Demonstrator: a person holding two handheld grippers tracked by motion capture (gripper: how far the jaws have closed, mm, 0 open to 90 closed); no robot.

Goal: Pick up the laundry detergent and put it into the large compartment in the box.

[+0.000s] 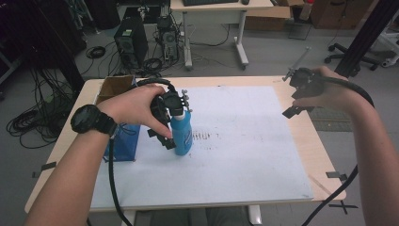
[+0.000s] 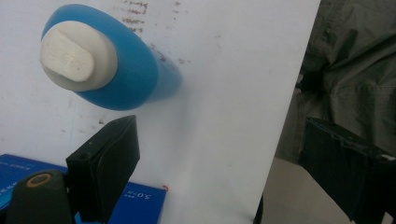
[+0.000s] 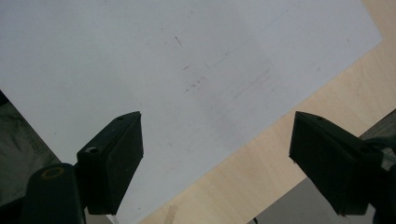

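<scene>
High view: blue bottle (image 1: 182, 133) upright on the white mat (image 1: 244, 155), left of centre, white cap (image 1: 177, 109) on top, long axis vertical. Left gripper (image 1: 170, 123) right at the bottle's left side, up near the cap and shoulder, hand (image 1: 136, 106) wrapped over it from the left. Touching or just beside: cannot tell from up here.

Left gripper view: looks down along the bottle (image 2: 122, 70), cap (image 2: 77, 56) nearest the camera, body falling away toward the mat (image 2: 224, 116). Jaws spread wide, nothing between them; bottle lies ahead of the left jaw and off toward that side, not centred in the gap. Likely calls for a shift toward that side before any squeeze, else the left jaw would meet the shoulder and tip the bottle.

Blue box (image 1: 123, 140) stands just left of the bottle, close behind the left gripper; its printed top (image 2: 135, 205) shows under the left jaw. Little room on that side. Cardboard box (image 1: 114, 88) at the far left corner, well clear.

Right gripper (image 1: 301, 94) held high over the far right edge of the table (image 1: 324, 160), well apart from the bottle. Right gripper view: jaws released and empty, over bare mat (image 3: 163, 70) and table edge (image 3: 280, 154).

Left hand plainly the nearer one.
</scene>
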